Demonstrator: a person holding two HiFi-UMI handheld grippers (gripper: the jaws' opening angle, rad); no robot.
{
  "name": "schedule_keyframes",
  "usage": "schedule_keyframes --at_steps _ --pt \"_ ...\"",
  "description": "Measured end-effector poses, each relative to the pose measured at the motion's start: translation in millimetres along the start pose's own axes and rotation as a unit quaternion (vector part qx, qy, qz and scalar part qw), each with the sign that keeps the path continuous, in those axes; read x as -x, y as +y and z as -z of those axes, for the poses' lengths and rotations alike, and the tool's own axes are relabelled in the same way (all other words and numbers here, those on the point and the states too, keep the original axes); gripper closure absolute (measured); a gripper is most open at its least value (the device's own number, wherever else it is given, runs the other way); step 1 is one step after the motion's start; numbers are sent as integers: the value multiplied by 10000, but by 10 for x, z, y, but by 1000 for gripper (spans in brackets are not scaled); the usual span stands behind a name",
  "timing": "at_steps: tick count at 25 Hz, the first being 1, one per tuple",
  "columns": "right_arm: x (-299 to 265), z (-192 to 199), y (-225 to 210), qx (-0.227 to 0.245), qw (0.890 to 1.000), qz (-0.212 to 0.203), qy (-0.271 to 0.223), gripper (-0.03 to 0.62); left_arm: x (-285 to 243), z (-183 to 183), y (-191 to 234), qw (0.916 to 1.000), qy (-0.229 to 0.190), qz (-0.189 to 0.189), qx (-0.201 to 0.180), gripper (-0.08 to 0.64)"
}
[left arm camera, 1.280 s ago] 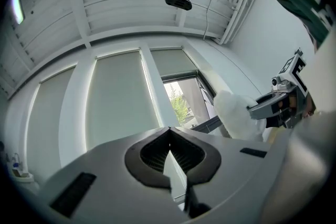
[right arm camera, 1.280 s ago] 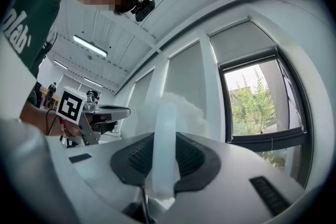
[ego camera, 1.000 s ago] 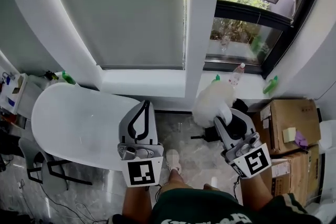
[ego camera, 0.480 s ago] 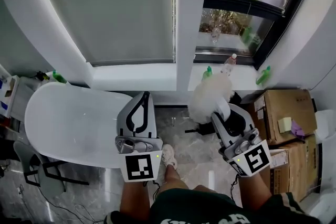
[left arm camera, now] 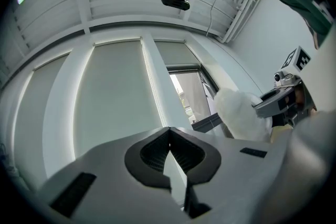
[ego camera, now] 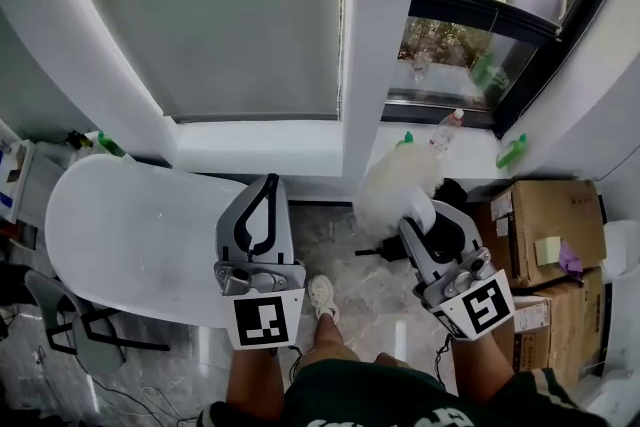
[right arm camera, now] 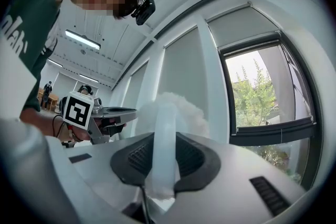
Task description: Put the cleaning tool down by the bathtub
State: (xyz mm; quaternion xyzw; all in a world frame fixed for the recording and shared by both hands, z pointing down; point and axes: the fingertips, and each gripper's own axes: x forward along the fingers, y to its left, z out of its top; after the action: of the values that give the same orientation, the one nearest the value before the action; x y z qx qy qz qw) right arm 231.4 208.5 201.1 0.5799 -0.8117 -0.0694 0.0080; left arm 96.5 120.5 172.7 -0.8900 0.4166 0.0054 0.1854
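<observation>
**A:** What has moved in the last second?

**B:** Very little. The head view has swung slightly, so the bathtub (ego camera: 130,225) now sits a bit lower and further left. Both grippers and the duster (ego camera: 393,187) are in nearly the same places as before.

**A:** Where is the duster?

**B:** It is up in the air, carried by the right gripper (ego camera: 421,215). Its fluffy white head hangs above the marble floor (ego camera: 345,240), to the right of the tub's end and in front of the window sill (ego camera: 270,155). As far as I can see, it is clear of both the tub and the floor.

**A:** How is it held?

**B:** In the right gripper view the jaws pinch the white handle (right arm camera: 164,134) from both sides. The fluffy head stands just beyond them.

**A:** And the left gripper (ego camera: 271,183)?

**B:** It is over the tub's near rim. Its jaws are pressed together at the tips with nothing between them.

**A:** What else is around?

**B:** There are green bottles (ego camera: 511,153) on the sill and cardboard boxes (ego camera: 545,215) at the right. The person's shoe (ego camera: 322,293) is on the floor between the grippers.
</observation>
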Motion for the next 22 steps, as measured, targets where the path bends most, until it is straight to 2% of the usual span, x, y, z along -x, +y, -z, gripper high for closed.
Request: schedule_keyframes --at_steps 3,12,18,22 --pt "-379 53 -116 -11 10000 0 42 499 -266 140 217 9999 103 76 4 554" --pt "-1395 -18 -302 126 9999 -43 70 499 -998 343 867 9998 15 178 19 554" --pt "-1804 -139 -362 204 9997 -104 -18 499 -1300 471 1154 9997 24 211 141 554" --pt "-1875 -169 -438 266 9996 -71 -46 499 -1412 483 1153 9995 -27 224 223 554"
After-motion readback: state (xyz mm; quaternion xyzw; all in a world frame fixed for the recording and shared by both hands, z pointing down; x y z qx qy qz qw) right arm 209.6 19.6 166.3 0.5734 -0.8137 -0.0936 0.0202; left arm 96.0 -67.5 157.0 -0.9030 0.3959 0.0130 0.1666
